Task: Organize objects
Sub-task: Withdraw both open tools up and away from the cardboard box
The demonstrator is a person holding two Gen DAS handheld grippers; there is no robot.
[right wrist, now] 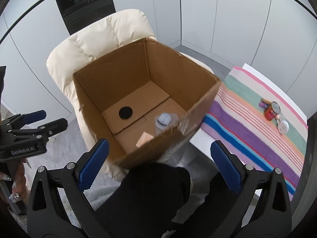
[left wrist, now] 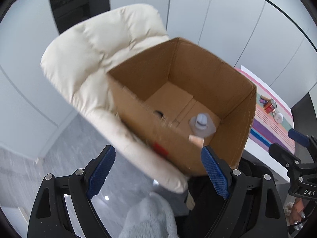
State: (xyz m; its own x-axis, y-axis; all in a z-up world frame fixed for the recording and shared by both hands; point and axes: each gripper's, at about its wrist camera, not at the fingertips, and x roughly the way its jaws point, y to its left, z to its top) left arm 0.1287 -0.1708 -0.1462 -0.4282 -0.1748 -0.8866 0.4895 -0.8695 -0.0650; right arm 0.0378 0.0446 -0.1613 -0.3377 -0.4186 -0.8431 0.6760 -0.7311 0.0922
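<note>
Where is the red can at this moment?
In both views the red can stands on the striped cloth, right of the cardboard box, beside a small white jar.

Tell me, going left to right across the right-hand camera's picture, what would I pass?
The other gripper held in a hand → cream padded chair → open cardboard box with a clear bottle inside → striped cloth → red can → small white jar.

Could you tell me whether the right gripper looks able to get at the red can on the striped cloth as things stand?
Probably yes: the right gripper is open and empty, and the red can stands uncovered on the striped cloth, clear of the cardboard box.
</note>
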